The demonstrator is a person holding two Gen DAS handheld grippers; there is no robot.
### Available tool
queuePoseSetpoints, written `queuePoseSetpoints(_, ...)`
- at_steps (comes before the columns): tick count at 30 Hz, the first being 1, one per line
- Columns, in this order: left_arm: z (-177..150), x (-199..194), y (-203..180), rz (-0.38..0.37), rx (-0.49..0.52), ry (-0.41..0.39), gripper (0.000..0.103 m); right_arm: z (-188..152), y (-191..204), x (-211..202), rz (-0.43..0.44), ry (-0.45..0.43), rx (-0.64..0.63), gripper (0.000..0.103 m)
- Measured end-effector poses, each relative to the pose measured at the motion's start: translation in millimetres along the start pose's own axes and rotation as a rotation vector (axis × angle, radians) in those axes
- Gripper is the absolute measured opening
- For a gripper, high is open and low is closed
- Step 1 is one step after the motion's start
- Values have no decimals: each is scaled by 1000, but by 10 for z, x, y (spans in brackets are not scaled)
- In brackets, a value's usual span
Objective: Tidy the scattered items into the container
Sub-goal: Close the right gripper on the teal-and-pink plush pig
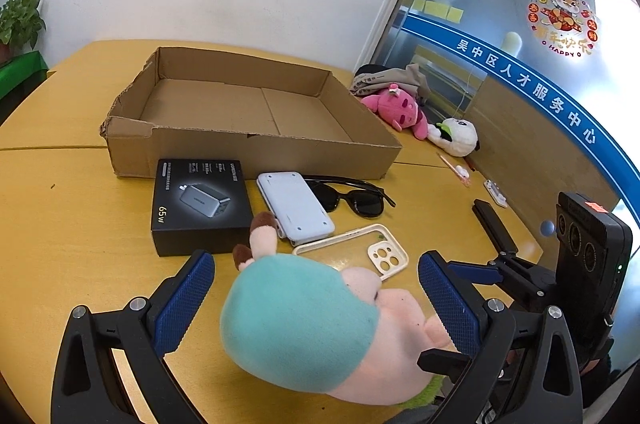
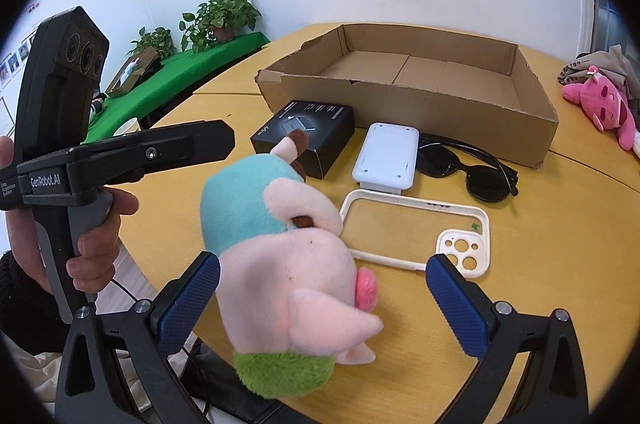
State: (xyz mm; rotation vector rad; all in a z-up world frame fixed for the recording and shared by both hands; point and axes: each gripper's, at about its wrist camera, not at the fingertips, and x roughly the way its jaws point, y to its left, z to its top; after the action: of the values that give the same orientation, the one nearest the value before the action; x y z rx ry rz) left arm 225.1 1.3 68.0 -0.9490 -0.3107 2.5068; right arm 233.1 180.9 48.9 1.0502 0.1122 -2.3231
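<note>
Nearest both wrist cameras lay a plush pig toy with pink body, teal cap and green base (image 1: 304, 320), on the yellow wooden table (image 1: 60, 224), close to its near edge. We took this toy as our landmark.

We noted the left gripper (image 1: 316, 300) spread wide, its blue-padded fingers (image 1: 184, 300) on either side of the toy, neither pad pressing it; it held nothing. The right gripper (image 2: 324, 296) was likewise wide open, the toy lying between its fingers (image 2: 456, 308) nearer the left one; whether that pad touched the plush, we could not tell. In the right wrist view a hand (image 2: 92, 224) gripped the left tool's handle, left of the toy.

Just beyond the toy we recorded a clear phone case with cream rim (image 1: 352, 248), its camera cut-out corner nearest the right gripper. Beyond that lay a white rectangular device (image 1: 296, 207), with black sunglasses (image 1: 352, 197) to its right. A black charger box marked 65W (image 1: 200, 203) sat beyond the toy to the left, the toy's brown-tipped ear overlapping it in view.

Farther beyond stood the shallow open cardboard box (image 1: 248, 151), nothing visible inside. Far right of it lay a pink plush toy (image 1: 400, 107).
</note>
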Motion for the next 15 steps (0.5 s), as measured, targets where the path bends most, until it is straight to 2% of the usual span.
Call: queuePoseSetpoints(15, -123, 58, 26, -45, -3, 51, 103, -93, 108, -14, -9, 42, 0, 102)
